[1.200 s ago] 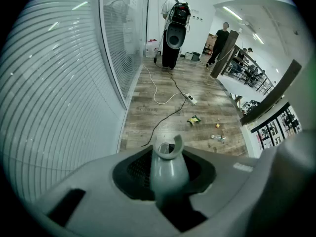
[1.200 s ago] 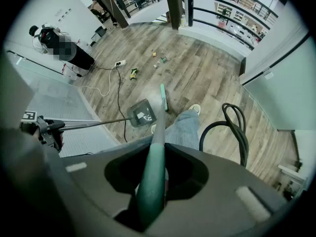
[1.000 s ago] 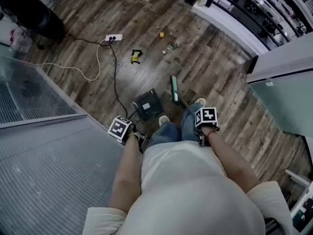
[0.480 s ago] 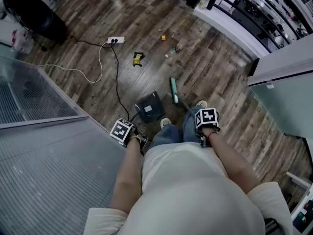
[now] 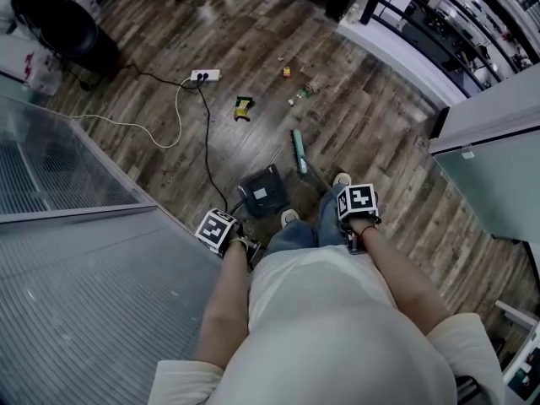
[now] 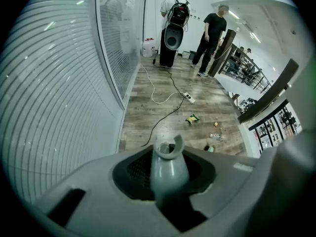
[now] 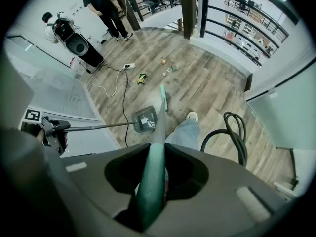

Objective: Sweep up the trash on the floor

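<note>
My left gripper [image 5: 221, 231] is shut on the grey handle [image 6: 168, 168] of a long-handled dustpan [image 5: 263, 191], whose pan rests on the wood floor in front of my feet. My right gripper [image 5: 357, 211] is shut on the green broom handle [image 7: 152, 174]. The broom head [image 5: 299, 152] touches the floor just beyond the pan. Trash lies further out: a yellow-green wrapper [image 5: 243, 107], a small bottle [image 5: 302, 93] and a small yellow bit [image 5: 287, 72]. The same wrapper [image 6: 191, 118] shows in the left gripper view.
A white power strip [image 5: 206, 75] with black and white cables [image 5: 205, 142] lies left of the trash. Glass partition [image 5: 76, 226] on the left, railing [image 5: 396, 7] at back right. Two people [image 6: 190, 31] stand far off by a black speaker [image 5: 63, 28]. A black hose [image 7: 232, 132] hangs at my right.
The trash, power strip and dustpan have slid slightly down and right in the head view, so they look nearer. Both grippers keep their hold; the left one has shifted a little lower.
</note>
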`<action>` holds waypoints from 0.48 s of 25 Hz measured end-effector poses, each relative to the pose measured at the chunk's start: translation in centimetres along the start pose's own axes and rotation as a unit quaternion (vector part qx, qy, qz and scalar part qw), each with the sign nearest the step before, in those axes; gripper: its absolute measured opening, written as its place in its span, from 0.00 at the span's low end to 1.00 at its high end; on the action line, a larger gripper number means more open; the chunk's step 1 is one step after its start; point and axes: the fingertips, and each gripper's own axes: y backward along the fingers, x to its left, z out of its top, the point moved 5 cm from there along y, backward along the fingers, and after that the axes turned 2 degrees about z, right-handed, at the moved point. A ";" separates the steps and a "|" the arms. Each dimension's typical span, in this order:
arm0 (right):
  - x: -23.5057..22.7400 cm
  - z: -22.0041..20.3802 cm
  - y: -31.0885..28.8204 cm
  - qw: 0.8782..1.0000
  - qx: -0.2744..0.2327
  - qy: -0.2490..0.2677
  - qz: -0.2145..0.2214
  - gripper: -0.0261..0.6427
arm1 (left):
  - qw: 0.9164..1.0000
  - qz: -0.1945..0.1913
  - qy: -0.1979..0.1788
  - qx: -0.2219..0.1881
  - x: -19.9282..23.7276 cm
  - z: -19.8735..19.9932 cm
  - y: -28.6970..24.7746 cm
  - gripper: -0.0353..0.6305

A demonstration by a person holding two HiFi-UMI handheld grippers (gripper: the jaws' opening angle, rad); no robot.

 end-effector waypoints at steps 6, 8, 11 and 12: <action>1.6 1.0 0.5 0.999 -0.006 0.030 0.011 0.18 | 1.000 -0.002 -0.001 0.000 0.6 0.3 -0.2 0.19; 1.9 1.2 0.5 0.999 -0.002 0.033 0.017 0.18 | 1.000 -0.004 -0.001 0.001 0.6 0.6 -0.3 0.19; 2.4 1.8 0.5 0.999 0.003 0.041 0.022 0.18 | 1.000 -0.004 -0.003 0.004 0.4 1.1 -0.5 0.19; 2.5 2.1 0.6 0.999 0.003 0.041 0.024 0.18 | 1.000 -0.003 -0.002 0.005 0.3 1.2 -0.5 0.20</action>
